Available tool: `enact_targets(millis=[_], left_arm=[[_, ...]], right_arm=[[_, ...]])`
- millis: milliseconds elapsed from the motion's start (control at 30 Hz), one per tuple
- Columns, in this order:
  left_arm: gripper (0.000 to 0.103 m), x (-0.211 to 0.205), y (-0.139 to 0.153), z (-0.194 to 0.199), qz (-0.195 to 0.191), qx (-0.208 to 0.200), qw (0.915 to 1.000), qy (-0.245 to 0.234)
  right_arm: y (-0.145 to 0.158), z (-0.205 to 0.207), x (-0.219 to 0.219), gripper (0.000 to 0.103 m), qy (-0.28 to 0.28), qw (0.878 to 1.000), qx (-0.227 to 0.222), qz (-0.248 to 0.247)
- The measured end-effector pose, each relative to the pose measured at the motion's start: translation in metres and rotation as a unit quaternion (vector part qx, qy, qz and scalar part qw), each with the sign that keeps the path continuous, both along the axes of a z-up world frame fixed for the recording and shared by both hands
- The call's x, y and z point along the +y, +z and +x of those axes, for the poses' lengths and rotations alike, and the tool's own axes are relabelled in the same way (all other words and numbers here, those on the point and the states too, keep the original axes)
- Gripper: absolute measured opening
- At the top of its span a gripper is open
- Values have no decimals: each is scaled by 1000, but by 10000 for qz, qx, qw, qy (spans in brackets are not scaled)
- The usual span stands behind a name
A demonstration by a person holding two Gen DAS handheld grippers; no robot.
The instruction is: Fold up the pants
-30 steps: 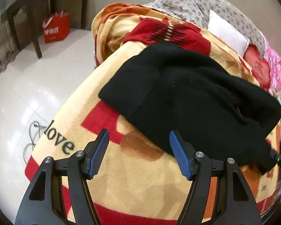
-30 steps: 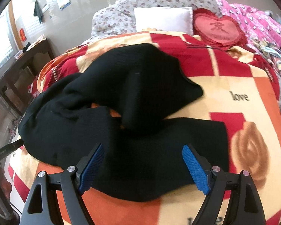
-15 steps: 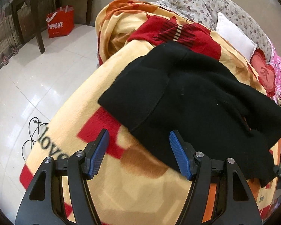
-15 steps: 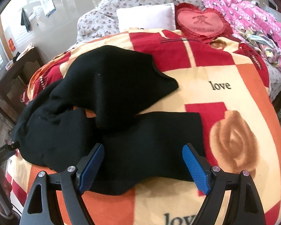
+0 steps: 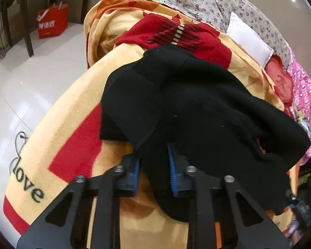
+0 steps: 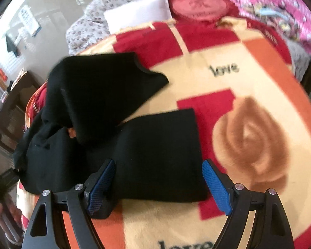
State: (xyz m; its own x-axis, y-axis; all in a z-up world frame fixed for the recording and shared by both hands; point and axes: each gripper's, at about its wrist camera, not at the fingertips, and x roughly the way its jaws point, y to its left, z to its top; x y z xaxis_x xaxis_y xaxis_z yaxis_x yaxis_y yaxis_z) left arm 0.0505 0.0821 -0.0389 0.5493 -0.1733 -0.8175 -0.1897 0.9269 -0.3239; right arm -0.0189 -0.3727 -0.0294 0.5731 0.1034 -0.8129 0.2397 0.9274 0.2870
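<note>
Your left gripper (image 5: pixel 153 166) has just closed on the crumpled black knit pants (image 5: pixel 197 108). Your right gripper (image 6: pixel 158 183) hangs wide open over the near leg. No fold's made yet.

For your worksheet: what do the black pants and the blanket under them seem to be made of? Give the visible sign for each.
Pants: likely a matte knit; fine ribbing shows along the cuff edge, and they slump softly. Blanket: probably plush fleece; its surface looks fuzzy and its printed colours have soft edges.
</note>
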Motion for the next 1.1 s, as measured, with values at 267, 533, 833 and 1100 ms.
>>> enact_targets(millis=[267,533,833,1100], left_arm=[[15,-5,28,-24,36,-370,9992,-154],[14,7,55,-53,-12,-624,9976,-313],[16,16,-2,-60,133,122,9990,-418],[16,26,30,-81,857,-144,9955,-371]], right_arm=[[8,8,18,22,560,9974,-348,-287],[43,-18,11,20,558,9934,-483,-875],[9,-25,5,25,662,9861,392,-1471],[30,-38,-16,38,285,9826,316,-1807]])
